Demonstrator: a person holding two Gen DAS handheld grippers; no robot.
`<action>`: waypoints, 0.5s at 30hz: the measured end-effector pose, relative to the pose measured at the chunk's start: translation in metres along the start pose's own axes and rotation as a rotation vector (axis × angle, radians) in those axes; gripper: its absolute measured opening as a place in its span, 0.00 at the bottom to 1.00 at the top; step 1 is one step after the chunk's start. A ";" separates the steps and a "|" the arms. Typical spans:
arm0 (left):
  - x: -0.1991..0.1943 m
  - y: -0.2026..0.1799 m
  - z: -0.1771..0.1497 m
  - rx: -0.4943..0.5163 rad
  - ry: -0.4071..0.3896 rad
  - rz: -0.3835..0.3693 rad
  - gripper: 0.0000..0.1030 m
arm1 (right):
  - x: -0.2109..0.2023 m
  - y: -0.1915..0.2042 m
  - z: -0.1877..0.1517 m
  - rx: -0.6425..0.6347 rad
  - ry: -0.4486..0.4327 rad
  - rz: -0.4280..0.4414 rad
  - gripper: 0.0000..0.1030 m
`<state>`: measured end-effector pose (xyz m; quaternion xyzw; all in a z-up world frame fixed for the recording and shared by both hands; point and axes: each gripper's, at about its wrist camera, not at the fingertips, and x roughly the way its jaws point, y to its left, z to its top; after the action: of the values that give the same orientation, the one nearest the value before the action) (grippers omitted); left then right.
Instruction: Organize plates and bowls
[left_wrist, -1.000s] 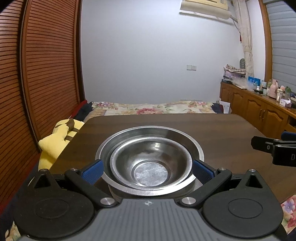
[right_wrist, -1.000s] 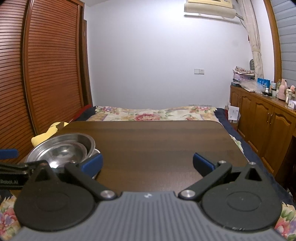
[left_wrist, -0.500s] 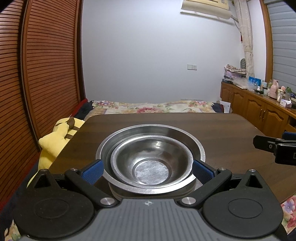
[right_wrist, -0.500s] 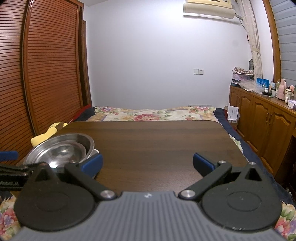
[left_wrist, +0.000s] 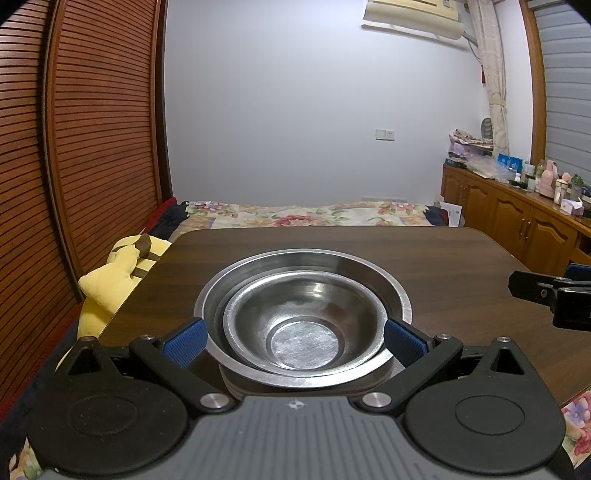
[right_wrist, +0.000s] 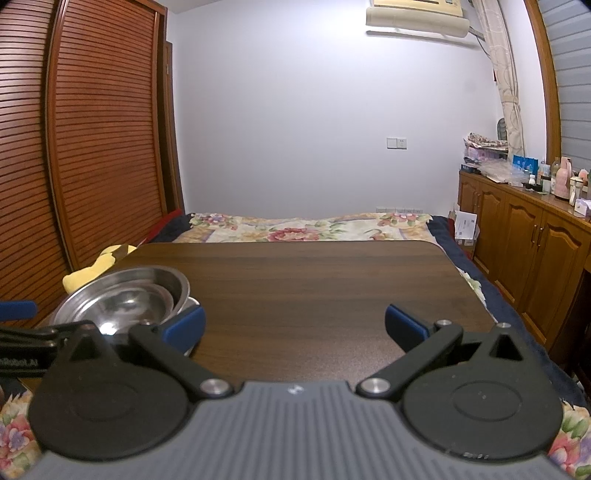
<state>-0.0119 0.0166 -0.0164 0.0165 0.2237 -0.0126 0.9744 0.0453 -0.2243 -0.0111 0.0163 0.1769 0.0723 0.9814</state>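
A small steel bowl (left_wrist: 303, 325) sits nested inside a larger steel bowl (left_wrist: 306, 266) on the dark wooden table (left_wrist: 369, 247), with a plate edge (left_wrist: 295, 386) showing beneath. My left gripper (left_wrist: 293, 338) is open, its blue pads on either side of the stack's near part, apart from it. The stack also shows in the right wrist view (right_wrist: 125, 295) at the left. My right gripper (right_wrist: 293, 325) is open and empty above bare table to the right of the stack.
A yellow plush toy (left_wrist: 110, 280) lies off the table's left edge by the slatted wardrobe (left_wrist: 74, 147). A floral bed (left_wrist: 303, 216) lies beyond the table. Wooden cabinets (right_wrist: 535, 251) with bottles stand at the right.
The view of the stack has shifted only slightly; both grippers have stayed open and almost still.
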 end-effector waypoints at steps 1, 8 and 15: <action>0.000 0.000 0.000 0.000 0.000 0.000 1.00 | 0.000 0.000 0.000 0.000 0.001 0.000 1.00; 0.000 0.000 0.000 0.000 0.000 0.000 1.00 | 0.000 0.000 0.000 0.000 0.001 0.000 1.00; 0.000 0.000 0.000 0.000 0.000 0.000 1.00 | 0.000 0.000 0.000 0.003 0.001 0.000 1.00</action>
<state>-0.0120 0.0166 -0.0165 0.0166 0.2236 -0.0125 0.9744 0.0450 -0.2248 -0.0110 0.0179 0.1777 0.0719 0.9813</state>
